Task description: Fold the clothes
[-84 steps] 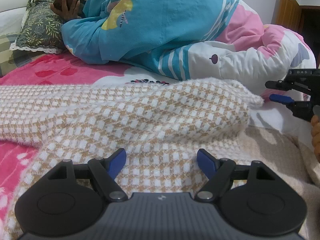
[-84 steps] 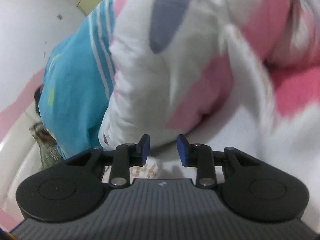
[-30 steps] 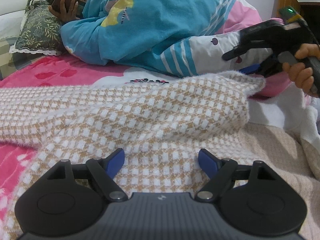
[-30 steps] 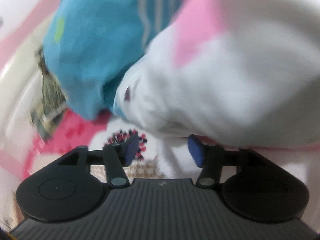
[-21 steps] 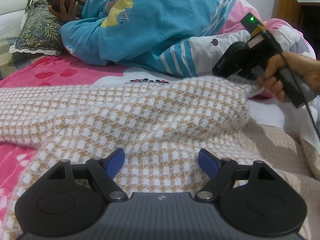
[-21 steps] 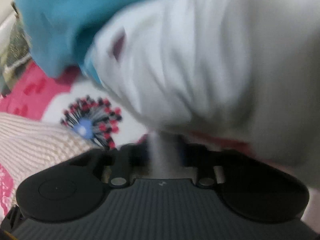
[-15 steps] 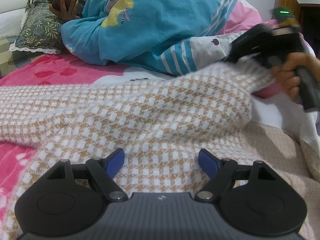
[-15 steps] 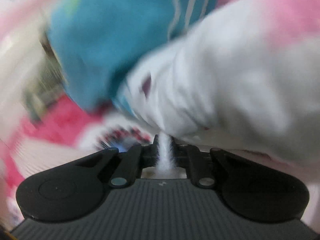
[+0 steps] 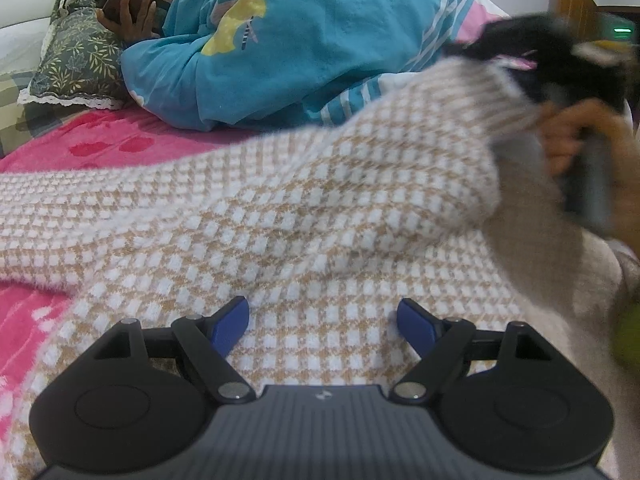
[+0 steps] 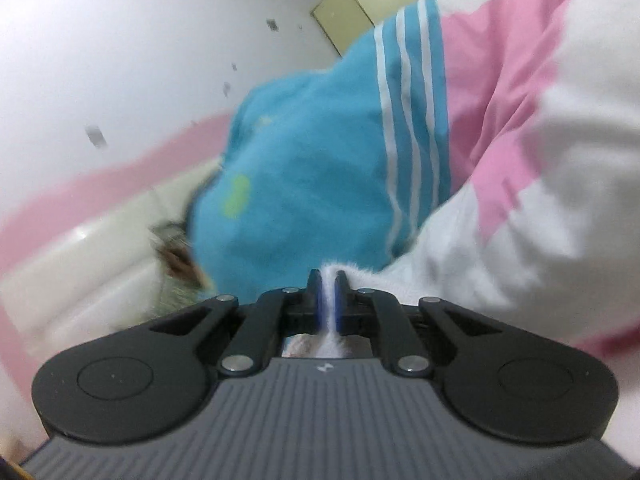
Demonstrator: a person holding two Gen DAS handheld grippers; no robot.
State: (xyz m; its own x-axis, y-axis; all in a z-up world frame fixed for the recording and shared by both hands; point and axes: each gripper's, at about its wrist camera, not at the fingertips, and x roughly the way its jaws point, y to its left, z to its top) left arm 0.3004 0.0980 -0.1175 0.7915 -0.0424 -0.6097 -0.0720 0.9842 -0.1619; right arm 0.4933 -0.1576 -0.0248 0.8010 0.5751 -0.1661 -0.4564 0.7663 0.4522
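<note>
- checked knit sweater [image 9: 304, 208], tan + white, lies spread over the pink bed cover [image 9: 108, 148], in front of a person under a blue quilt [image 9: 320, 40].
- right gripper [image 10: 329, 300] clenched on the sweater's ribbed edge; white fuzz pinched btwn the pads, that corner lifted off the bed at far right.
- left gripper [image 9: 323, 322] released, jaws wide, hovering over the near part of the sweater, gripping nothing.
- handling, my guess: soft, light, floppy, stretchy knit; sags and drags, not slippery or fragile. best grabbed at ribbed hem/cuff or a corner.
- no brand, label or readable writing visible.
</note>
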